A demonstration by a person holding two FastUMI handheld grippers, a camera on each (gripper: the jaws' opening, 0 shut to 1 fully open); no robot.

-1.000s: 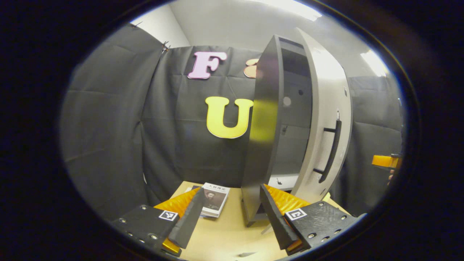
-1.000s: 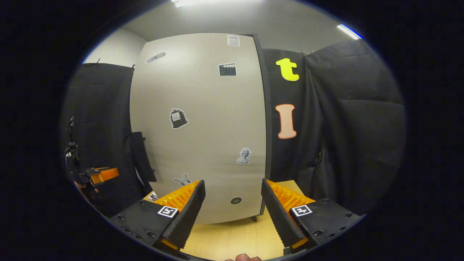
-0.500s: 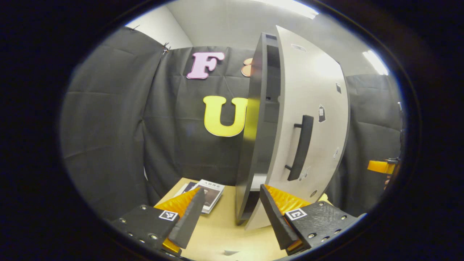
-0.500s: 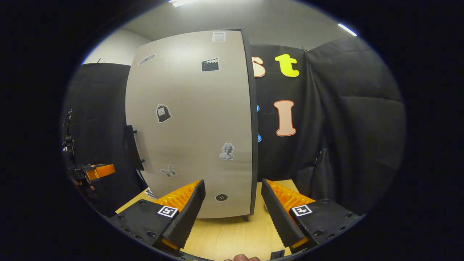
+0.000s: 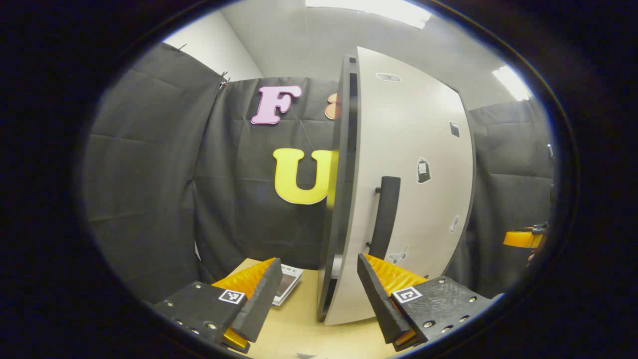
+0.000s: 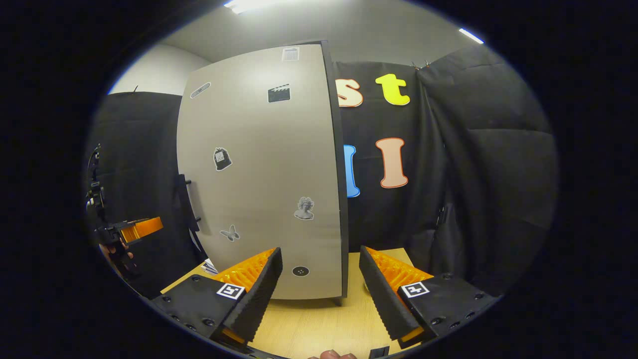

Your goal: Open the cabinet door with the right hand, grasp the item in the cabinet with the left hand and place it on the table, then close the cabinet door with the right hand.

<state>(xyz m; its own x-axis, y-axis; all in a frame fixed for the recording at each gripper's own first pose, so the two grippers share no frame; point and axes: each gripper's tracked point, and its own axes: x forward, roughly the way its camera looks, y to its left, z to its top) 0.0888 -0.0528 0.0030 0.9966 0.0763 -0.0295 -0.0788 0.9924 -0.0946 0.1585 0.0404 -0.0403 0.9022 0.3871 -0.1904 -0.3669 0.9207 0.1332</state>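
Note:
The tall cabinet's dark side panel (image 5: 335, 209) faces me in the left gripper view. Its grey stickered door (image 5: 413, 199) lies almost flat against the cabinet front, with a narrow dark slit beside it. The black door handle (image 5: 386, 214) stands just beyond my left gripper (image 5: 317, 264), which is open and holds nothing. A booklet (image 5: 288, 281) lies flat on the wooden table (image 5: 299, 324), left of the cabinet. In the right gripper view the door (image 6: 264, 169) is seen head-on. My right gripper (image 6: 319, 254) is open in front of the door's lower part, apart from it.
The right gripper (image 5: 523, 238) and a hand show far right in the left gripper view. The left gripper (image 6: 134, 229) shows at far left of the right gripper view, beside the handle (image 6: 187, 204). Black cloth walls surround the table (image 6: 319, 324).
The door has swung from wide open to nearly closed, hiding the cabinet's inside. Both grippers stayed open, and both views shifted slightly.

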